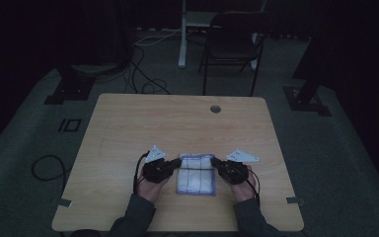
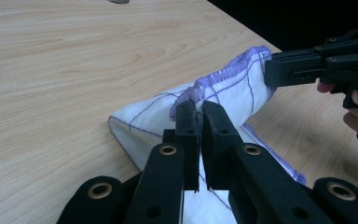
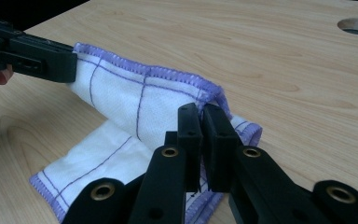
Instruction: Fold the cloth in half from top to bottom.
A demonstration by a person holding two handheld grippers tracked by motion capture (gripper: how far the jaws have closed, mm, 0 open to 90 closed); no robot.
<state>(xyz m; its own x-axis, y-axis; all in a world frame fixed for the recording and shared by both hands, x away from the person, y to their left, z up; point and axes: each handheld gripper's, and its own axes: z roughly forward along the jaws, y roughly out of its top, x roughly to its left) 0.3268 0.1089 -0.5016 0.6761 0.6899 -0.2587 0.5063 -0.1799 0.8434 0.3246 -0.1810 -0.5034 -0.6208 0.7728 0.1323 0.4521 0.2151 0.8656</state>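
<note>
Two claws, left (image 1: pixel 176 163) and right (image 1: pixel 214 161), each clenched on a far corner of the cloth (image 1: pixel 195 176), lifting its edge off the tabletop (image 1: pixel 177 118).

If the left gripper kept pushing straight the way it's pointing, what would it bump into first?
Apart from the cloth already pinched in its jaws, the left gripper would probably meet the right gripper, which holds the cloth's opposite corner, though depth is hard to judge.
</note>
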